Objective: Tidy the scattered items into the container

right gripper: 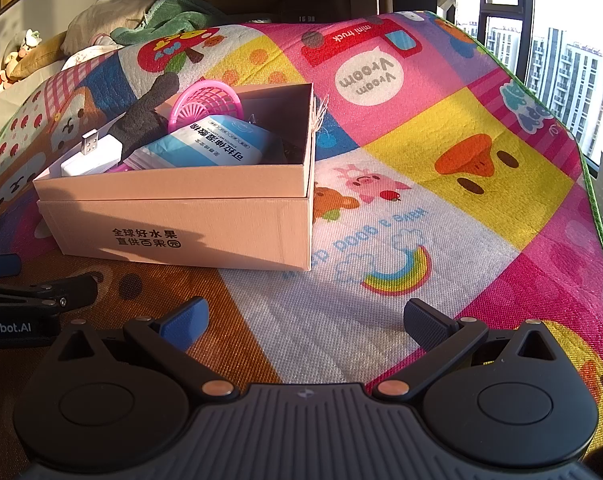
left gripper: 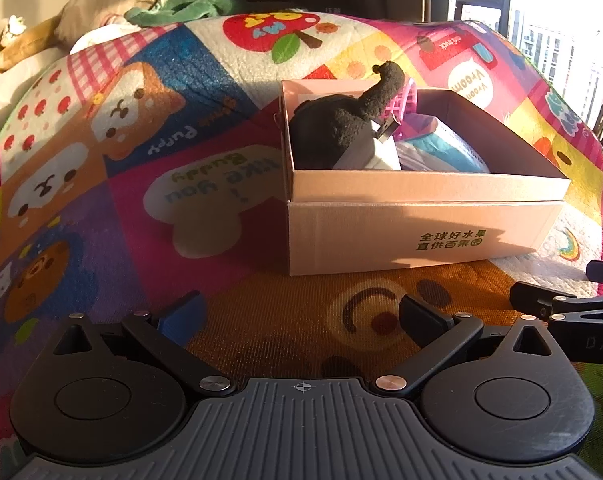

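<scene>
A cardboard box (left gripper: 421, 236) with green print stands on the colourful play mat; it also shows in the right wrist view (right gripper: 173, 220). Inside lie a black glove (left gripper: 341, 120), a white USB charger (right gripper: 93, 156), a pink plastic basket (right gripper: 207, 106) and a blue-white wipes pack (right gripper: 209, 148). My left gripper (left gripper: 301, 316) is open and empty, low over the mat in front of the box. My right gripper (right gripper: 305, 324) is open and empty, in front of the box's right corner. Each gripper's fingers show at the edge of the other's view.
The play mat (right gripper: 441, 160) covers a raised surface and drops off at its green right edge. Pillows and a green towel (left gripper: 189, 4) lie at the far left. A window (right gripper: 541, 60) is at the far right.
</scene>
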Demonstrator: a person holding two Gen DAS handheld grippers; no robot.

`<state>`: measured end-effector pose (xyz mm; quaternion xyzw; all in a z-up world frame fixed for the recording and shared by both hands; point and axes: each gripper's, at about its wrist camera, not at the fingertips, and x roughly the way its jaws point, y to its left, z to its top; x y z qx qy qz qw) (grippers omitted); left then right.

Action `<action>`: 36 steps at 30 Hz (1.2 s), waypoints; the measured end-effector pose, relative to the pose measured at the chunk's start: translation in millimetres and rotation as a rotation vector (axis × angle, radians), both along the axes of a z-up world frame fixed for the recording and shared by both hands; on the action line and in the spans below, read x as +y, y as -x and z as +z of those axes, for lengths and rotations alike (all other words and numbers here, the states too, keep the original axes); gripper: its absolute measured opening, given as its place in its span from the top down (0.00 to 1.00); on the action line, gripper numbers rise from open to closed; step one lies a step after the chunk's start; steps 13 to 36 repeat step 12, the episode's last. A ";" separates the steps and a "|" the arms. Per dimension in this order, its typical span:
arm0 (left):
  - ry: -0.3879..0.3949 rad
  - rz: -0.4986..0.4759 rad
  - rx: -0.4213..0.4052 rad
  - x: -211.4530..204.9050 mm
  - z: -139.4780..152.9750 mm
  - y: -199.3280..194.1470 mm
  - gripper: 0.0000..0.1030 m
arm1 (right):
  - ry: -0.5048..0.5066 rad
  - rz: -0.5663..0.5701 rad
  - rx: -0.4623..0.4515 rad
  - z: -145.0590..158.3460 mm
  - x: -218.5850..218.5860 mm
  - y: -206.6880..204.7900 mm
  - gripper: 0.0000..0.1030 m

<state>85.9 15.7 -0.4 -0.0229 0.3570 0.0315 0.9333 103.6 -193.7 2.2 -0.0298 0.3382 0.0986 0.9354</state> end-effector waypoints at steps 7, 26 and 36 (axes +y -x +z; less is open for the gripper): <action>-0.029 0.020 0.018 -7.1 -0.1 -0.5 0.00 | 0.000 0.000 0.000 -0.1 0.1 -0.1 0.00; -0.027 0.013 0.014 -6.3 -0.3 0.9 0.00 | 0.000 0.000 0.000 -0.1 0.1 -0.1 0.00; -0.027 0.013 0.014 -6.3 -0.3 0.9 0.00 | 0.000 0.000 0.000 -0.1 0.1 -0.1 0.00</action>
